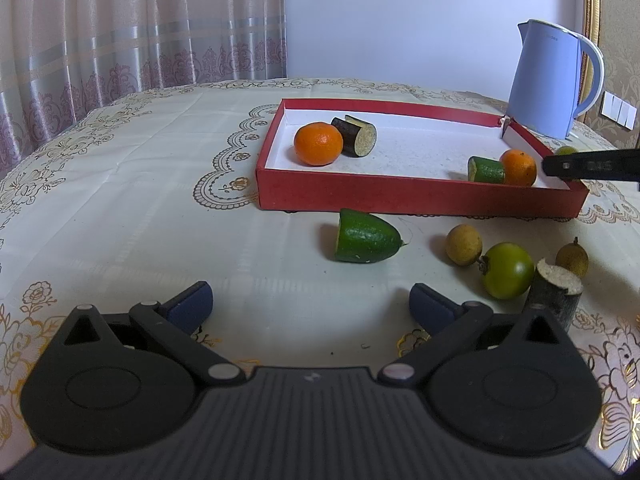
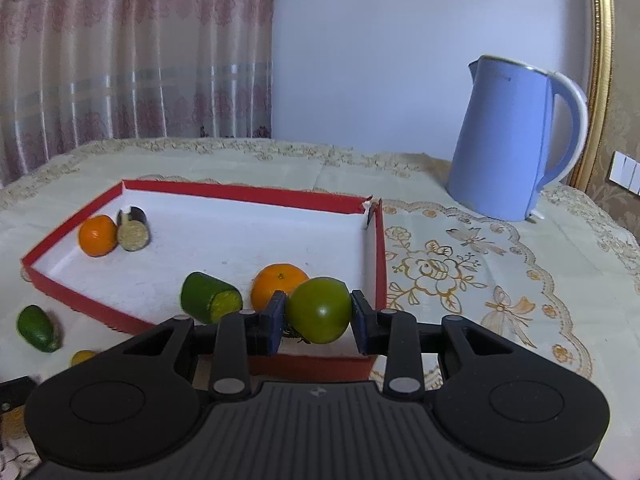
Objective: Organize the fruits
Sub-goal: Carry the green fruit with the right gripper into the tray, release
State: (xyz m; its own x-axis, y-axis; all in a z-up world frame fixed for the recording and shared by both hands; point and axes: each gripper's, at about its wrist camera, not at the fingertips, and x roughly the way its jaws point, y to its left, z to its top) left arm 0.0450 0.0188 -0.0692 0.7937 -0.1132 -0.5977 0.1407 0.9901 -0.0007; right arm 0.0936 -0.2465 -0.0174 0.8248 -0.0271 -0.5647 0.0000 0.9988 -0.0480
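Left of red box [image 1: 420, 198], left tool [image 1: 310, 304] hovers low over table [image 1: 120, 208], blue pads wide apart, holding nothing. Over box's near right corner, right tool [image 2: 319, 316] clamps smooth round green tomato [image 2: 319, 310].

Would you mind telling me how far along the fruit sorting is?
Done: two oranges and two cut pieces lie in the red tray. In hand: the right gripper holds a round green fruit over the tray's corner. Left: a green cut piece, small brownish fruits and others on the cloth; the left gripper is open.

Right hand-held gripper [image 2: 319, 317] clamps green tomato [image 2: 319, 310]
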